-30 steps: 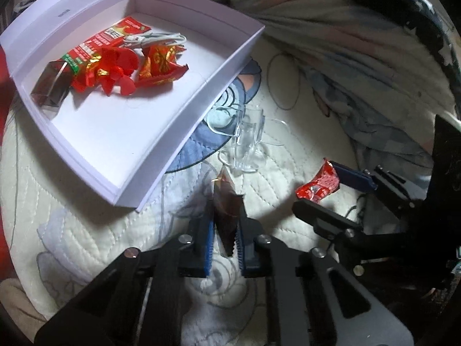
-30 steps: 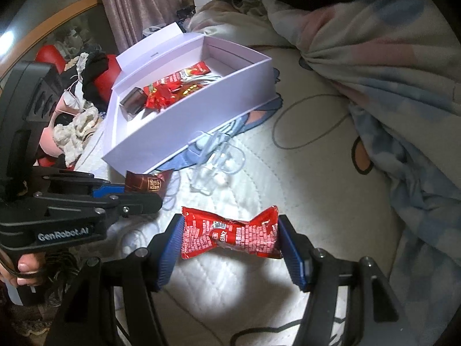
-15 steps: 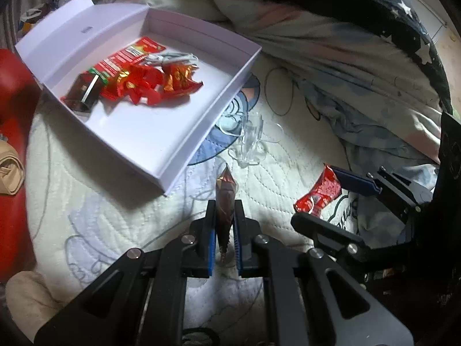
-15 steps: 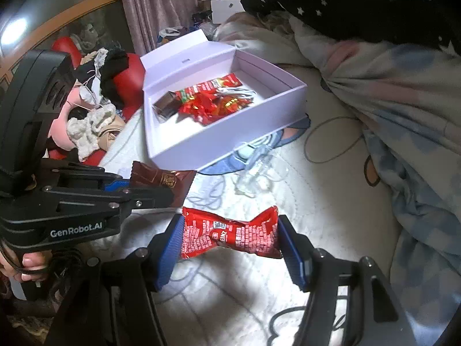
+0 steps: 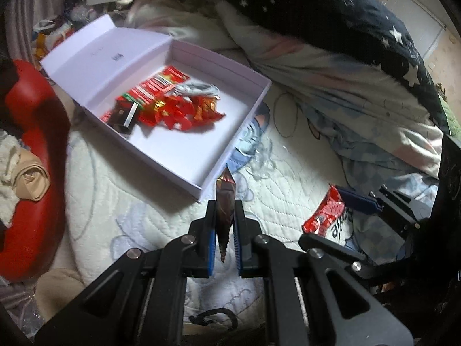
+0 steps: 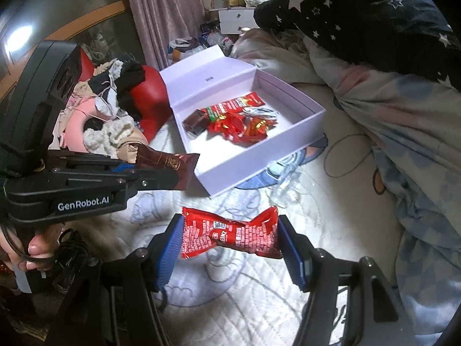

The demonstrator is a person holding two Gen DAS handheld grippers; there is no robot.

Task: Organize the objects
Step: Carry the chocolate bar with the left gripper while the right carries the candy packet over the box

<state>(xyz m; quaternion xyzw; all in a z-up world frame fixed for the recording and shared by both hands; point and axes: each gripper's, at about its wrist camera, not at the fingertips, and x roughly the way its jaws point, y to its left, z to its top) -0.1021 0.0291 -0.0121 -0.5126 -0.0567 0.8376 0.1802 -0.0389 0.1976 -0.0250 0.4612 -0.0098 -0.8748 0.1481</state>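
Gripping a brown packet (image 5: 225,199) edge-on, left gripper (image 5: 224,216) clamped tight at lower centre, right gripper (image 6: 230,236) pinching a red packet (image 6: 230,235) lengthwise, white box (image 6: 299,138) of sweets upper centre.

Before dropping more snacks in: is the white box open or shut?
Open. The white box has its lid folded back, with wrappers visible inside.

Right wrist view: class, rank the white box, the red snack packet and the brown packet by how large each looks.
1. White box, largest.
2. Red snack packet in the right gripper; it is nearest the camera.
3. Brown packet in the left gripper, partly hidden.
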